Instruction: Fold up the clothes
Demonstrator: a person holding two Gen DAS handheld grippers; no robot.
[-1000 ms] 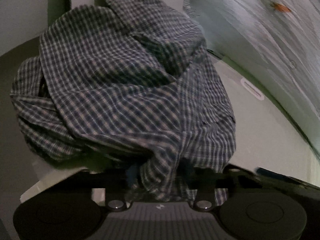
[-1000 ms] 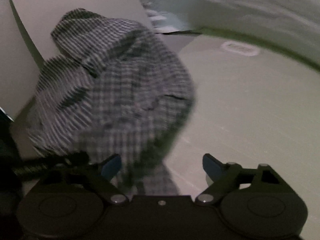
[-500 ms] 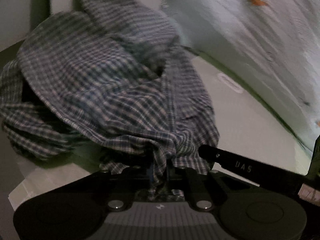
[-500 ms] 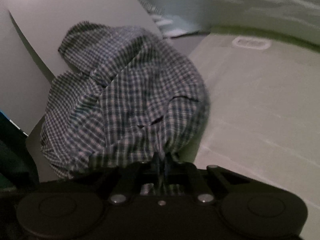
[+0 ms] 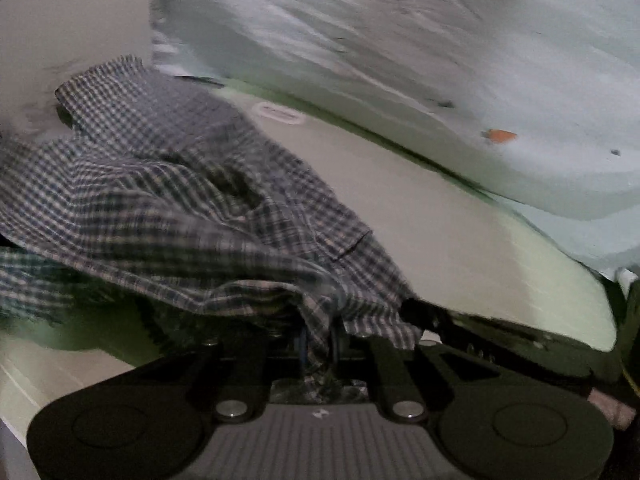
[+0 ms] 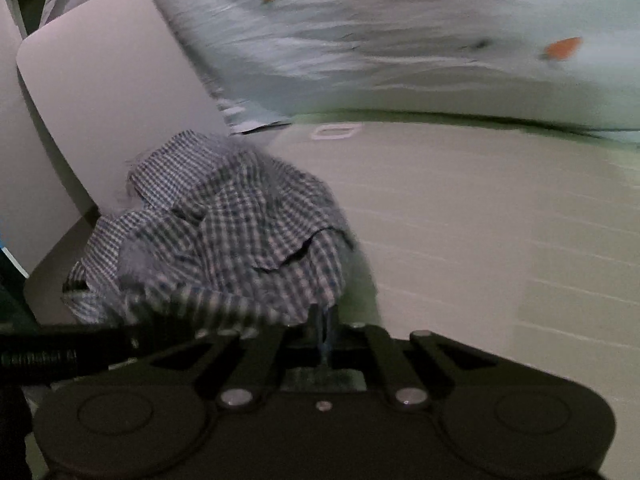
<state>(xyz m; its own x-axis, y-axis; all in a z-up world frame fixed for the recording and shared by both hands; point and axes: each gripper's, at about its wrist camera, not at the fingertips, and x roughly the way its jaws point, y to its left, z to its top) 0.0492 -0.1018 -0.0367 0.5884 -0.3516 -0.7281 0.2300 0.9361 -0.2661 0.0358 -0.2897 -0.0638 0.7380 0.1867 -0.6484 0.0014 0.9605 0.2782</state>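
Both grippers, left gripper (image 5: 320, 336) and right gripper (image 6: 322, 328), are pinching the checked shirt (image 5: 192, 208), bunched (blurry) at left of frame on the pale surface (image 6: 480, 240); looks like spreading it flat is coming next

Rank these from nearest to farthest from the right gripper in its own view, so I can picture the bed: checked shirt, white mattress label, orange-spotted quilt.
1. Checked shirt: clamped in the right gripper, heaped left.
2. White mattress label: beyond, centre.
3. Orange-spotted quilt: farthest, across the top.

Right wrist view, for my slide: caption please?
Right hand-held gripper shut on a crumpled checked shirt lying on a pale surface.
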